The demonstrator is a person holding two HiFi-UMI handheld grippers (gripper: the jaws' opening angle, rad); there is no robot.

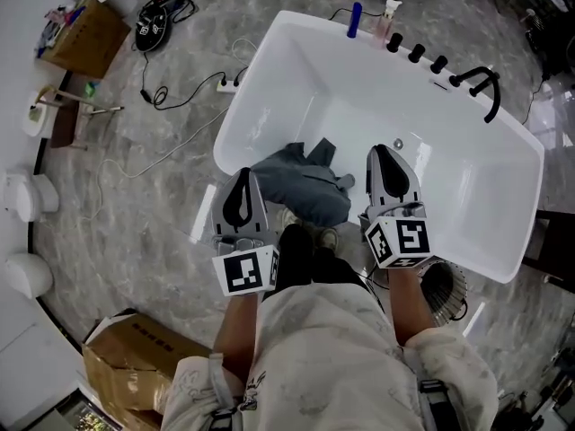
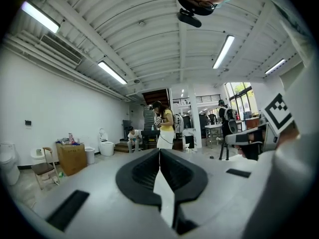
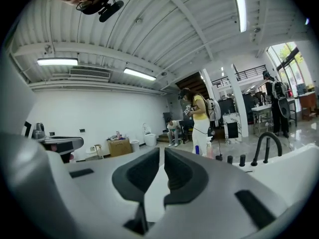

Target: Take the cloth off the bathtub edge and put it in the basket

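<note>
Head view: I am holding both tongs over the near rim of the white bathtub [image 1: 238, 106]. Left gripper [image 1: 243, 180]: its jaws are pressing together, pinching nothing. Right gripper [image 1: 384, 153]: its jaws are likewise meeting, empty. The grey cloth [image 1: 301, 182] is lying crumpled over the near tub edge, between the two grippers, part of it hanging into the tub.

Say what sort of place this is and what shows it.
Probably a workshop or test hall, not a home bathroom: a bathtub stands on open floor beside a cardboard box and trailing cables, under long ceiling lights.
</note>
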